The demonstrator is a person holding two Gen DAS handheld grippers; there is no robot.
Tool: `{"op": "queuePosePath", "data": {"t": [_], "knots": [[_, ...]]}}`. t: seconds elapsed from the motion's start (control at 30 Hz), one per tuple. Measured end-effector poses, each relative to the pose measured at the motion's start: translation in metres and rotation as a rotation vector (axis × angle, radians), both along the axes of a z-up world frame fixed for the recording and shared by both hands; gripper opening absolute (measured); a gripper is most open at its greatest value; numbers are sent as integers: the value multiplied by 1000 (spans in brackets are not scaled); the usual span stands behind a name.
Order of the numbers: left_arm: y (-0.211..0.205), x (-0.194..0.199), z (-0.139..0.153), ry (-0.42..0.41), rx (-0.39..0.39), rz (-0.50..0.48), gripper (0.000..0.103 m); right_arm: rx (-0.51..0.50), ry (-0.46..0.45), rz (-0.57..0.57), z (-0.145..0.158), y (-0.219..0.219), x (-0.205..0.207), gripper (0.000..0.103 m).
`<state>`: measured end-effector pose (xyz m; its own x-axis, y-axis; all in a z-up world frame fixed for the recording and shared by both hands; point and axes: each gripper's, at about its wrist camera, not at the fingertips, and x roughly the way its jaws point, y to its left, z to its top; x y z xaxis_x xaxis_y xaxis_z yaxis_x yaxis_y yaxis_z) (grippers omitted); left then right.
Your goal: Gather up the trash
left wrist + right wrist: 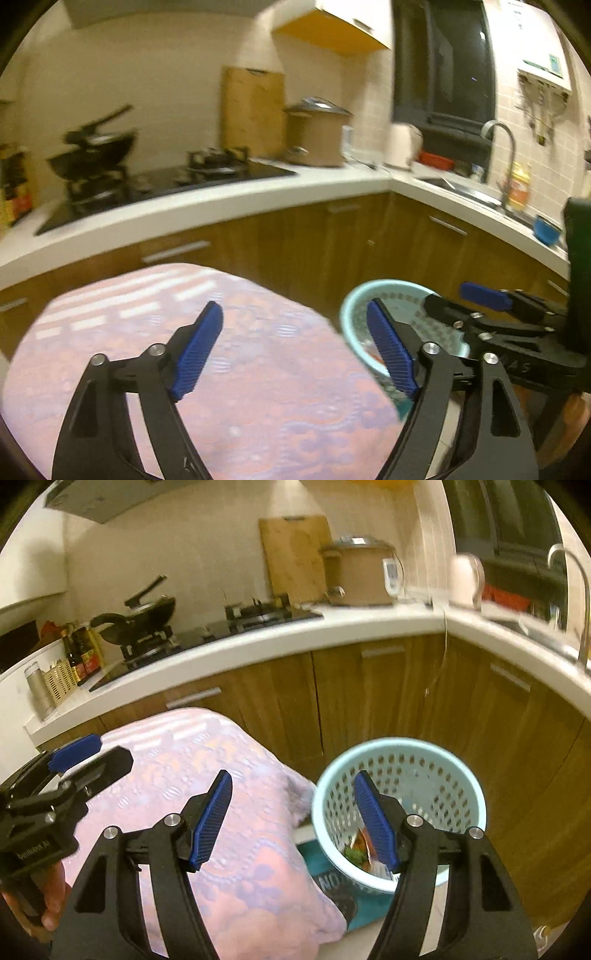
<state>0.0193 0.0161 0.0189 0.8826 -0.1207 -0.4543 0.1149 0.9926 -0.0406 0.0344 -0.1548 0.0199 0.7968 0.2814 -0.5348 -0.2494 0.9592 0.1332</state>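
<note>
Your left gripper and right gripper both gape wide, holding nothing. The pale blue perforated bin sits lower right, colourful wrappers inside.

We hold two fisheye views, each looking forward and slightly downward along its own tool's fingers. Left wrist: pink cloth directly beneath the fingers, pale green basket just off to the right. Right wrist: basket ahead below its right finger, cloth to the left. Shared: cloth, basket, white countertop, stove, wooden cabinets beyond.
</note>
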Motion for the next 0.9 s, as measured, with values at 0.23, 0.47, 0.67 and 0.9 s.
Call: {"op": "queuePosePath", "data": {"t": [0.23,0.47,0.67,0.9], "knots": [[44,-20,-19,-43,79,209,82,-18,-85,40,4,43,-19,65],[63,-22,-52,-49,89,317,82,-2,-69,49,-14,66,-19,65],[69,-22,-66,-33,93,341,82,-18,-60,40,-24,71,-18,65],[71,-24,-69,-28,89,347,83,-9,-66,27,-25,64,-19,65]]}}
